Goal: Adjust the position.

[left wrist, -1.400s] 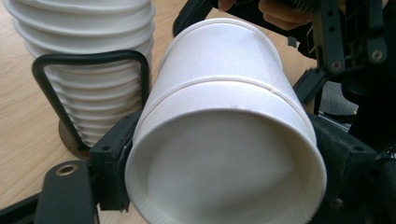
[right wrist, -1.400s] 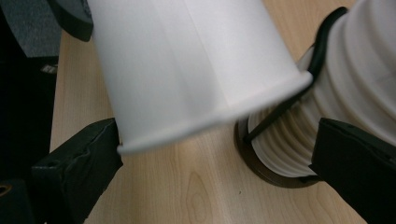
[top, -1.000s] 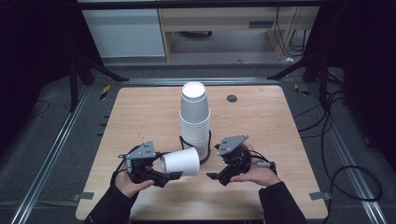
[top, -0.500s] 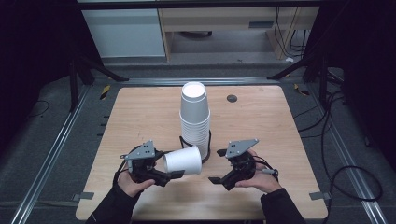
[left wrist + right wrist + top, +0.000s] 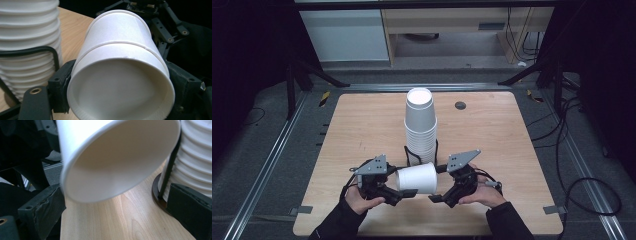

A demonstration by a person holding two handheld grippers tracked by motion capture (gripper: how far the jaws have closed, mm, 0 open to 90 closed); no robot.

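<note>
My left tool (image 5: 404, 192) grips a white cup (image 5: 417, 178) lying on its side above the near worktop (image 5: 362, 125), one jaw pressed on each flank. My right tool (image 5: 439, 196) stands spread just beside the cup's open mouth, its jaws clear of the rim. Just behind, a tall stack (image 5: 420, 125) of upturned cups stands in a black wire holder (image 5: 411, 155).
</note>
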